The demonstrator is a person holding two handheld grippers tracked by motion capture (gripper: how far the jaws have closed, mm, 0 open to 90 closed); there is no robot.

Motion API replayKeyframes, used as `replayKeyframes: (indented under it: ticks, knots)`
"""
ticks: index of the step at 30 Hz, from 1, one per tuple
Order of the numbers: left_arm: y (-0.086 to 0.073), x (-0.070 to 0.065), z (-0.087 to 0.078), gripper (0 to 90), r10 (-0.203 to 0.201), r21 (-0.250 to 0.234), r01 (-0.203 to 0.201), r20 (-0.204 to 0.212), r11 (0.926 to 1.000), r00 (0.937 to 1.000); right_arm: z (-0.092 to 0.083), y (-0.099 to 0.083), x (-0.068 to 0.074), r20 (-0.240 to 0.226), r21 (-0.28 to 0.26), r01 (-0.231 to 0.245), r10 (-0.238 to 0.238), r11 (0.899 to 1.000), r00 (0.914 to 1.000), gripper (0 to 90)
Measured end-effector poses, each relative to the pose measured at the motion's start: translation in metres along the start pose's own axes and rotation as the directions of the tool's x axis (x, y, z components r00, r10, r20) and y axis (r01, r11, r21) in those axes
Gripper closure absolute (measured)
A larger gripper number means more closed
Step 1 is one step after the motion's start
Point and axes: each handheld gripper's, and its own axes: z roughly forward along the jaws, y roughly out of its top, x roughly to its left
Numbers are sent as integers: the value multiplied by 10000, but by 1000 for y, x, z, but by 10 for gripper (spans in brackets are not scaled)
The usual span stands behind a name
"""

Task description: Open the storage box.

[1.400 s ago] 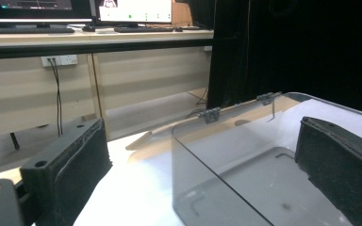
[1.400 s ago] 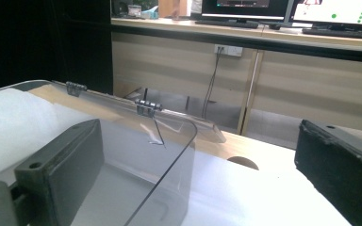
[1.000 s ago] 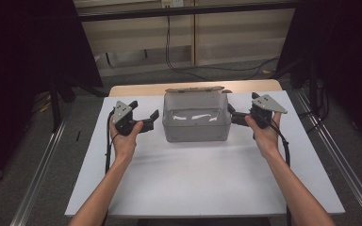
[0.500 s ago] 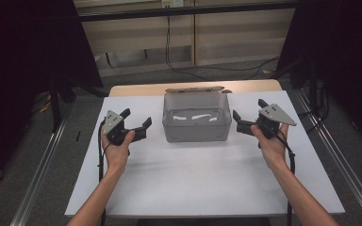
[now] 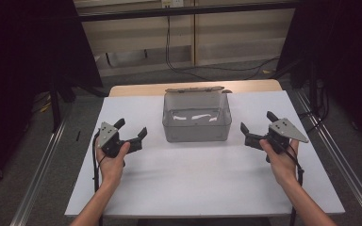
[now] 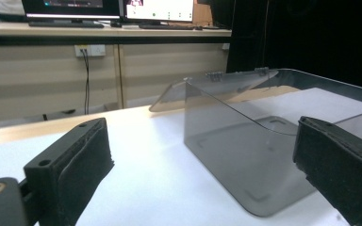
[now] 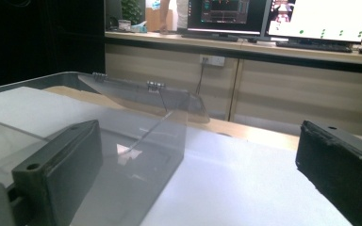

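With both grippers held off the box, nothing is gripped. Box: clear grey plastic, sits near the middle of the table's far edge, lid swung open behind it on two hinges and tilting back over the far edge. Light glare on its floor; can't tell whether anything lies inside.

Left gripper: over the white table top toward the left edge, level with the box's front wall, well apart from the box. Jaws spread wide, pointing right and away from the person, nothing between them. Left hand wraps the handle, forearm comes in from the near edge. Grey three-cornered plate on top, cable trails down toward the near edge.

Right gripper: over the table toward the right edge, near the box's front right corner, clearly not touching. Jaws spread wide too, pointing left toward the box, empty. Right hand on the handle, cable runs back along the forearm.

Left gripper view: box lies ahead between the two black jaws, nearer the right one, rounded corner closest, white table top under it.

Right gripper view: box sits behind the left jaw, open lid beyond, bare table top between the jaws.
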Motion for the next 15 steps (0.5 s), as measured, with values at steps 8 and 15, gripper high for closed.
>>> replayKeyframes:
  ticks: [8,15]
  knots:
    - [-10,-9,-19,46,67,183,-67,-3,9998,10000,-26,-11,0,317,186,-277,271,9994,9991,10]
    - [-8,-10,-37,46,-99,125,106,-553,9999,9984,-47,-13,3,196,166,-814,811,9965,9965,0]
